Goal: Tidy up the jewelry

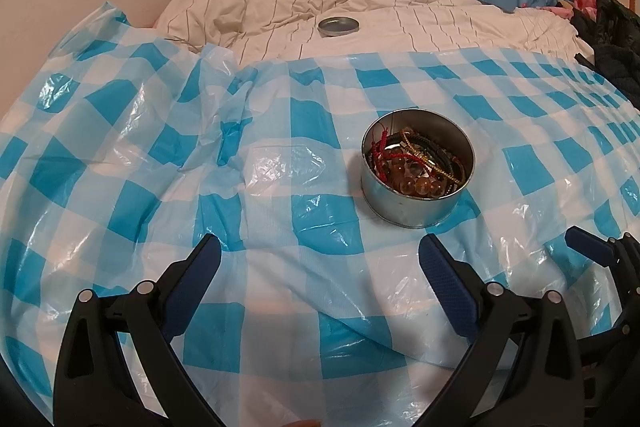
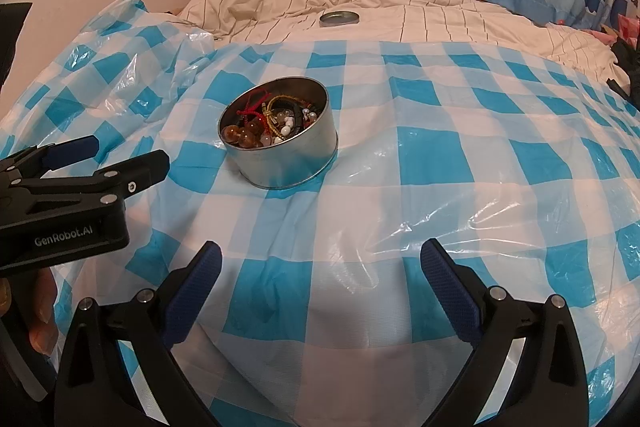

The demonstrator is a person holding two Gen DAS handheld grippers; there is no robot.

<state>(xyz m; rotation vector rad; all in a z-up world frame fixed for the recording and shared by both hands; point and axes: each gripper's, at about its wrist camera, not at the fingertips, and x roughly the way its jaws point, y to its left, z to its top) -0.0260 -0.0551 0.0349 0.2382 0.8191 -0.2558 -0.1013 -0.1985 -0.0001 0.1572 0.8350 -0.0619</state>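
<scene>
2 grippers [image 1: 320, 251] [image 2: 320, 259] spread; tin [image 1: 416, 203], lid [image 1: 338, 27] apart.

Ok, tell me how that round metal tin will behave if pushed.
The tin looks low and wide, so it probably slides rather than tips. The plastic checked sheet under it looks slick but wrinkled over soft bedding, so it may snag. Jewelry inside adds weight.

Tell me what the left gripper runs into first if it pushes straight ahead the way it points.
Most likely the checked plastic sheet over the bed. The left gripper points just left of the jewelry tin, so it probably misses it, though depth is unclear.
</scene>
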